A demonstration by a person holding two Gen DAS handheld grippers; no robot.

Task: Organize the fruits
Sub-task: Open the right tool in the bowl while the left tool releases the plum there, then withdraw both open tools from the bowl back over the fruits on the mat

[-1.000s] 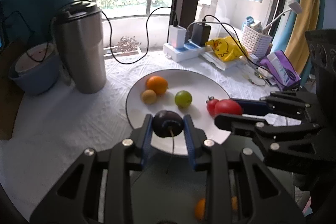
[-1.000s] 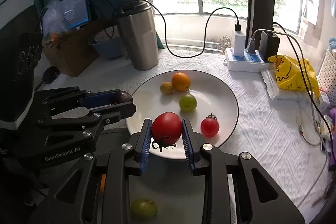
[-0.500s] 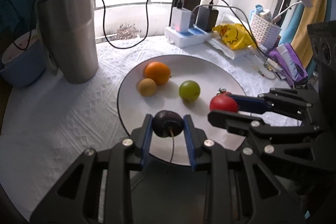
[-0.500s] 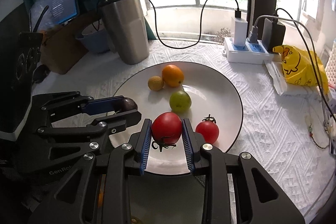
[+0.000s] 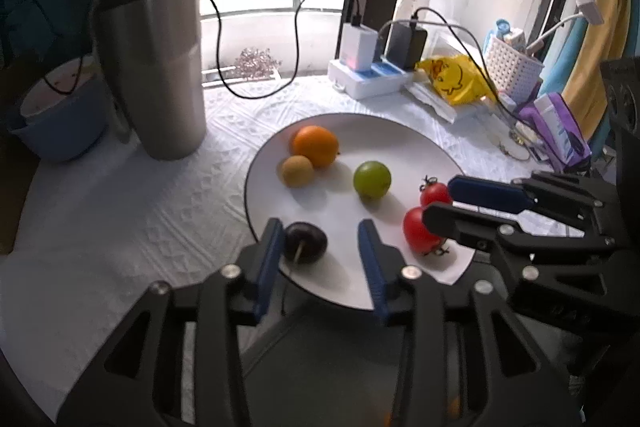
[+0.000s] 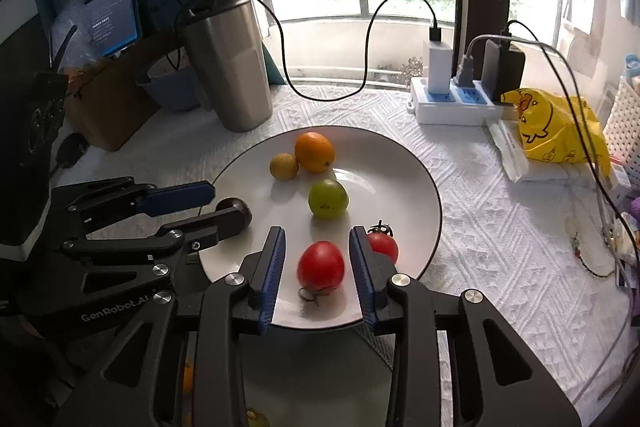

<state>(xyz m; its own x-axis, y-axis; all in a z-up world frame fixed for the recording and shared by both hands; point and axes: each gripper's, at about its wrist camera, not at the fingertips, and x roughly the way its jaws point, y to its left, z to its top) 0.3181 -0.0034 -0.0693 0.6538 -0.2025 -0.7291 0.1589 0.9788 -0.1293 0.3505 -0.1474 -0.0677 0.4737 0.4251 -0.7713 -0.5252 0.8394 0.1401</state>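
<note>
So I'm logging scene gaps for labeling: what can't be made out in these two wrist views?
- Dark plum: in the right wrist view, the left gripper's finger covers most of it.
- Small tomato: right wrist view, partly behind the right gripper's pad.
- Tablet screen: text too small.
- Fruit below the grippers: cut off by the frame edge.
</note>
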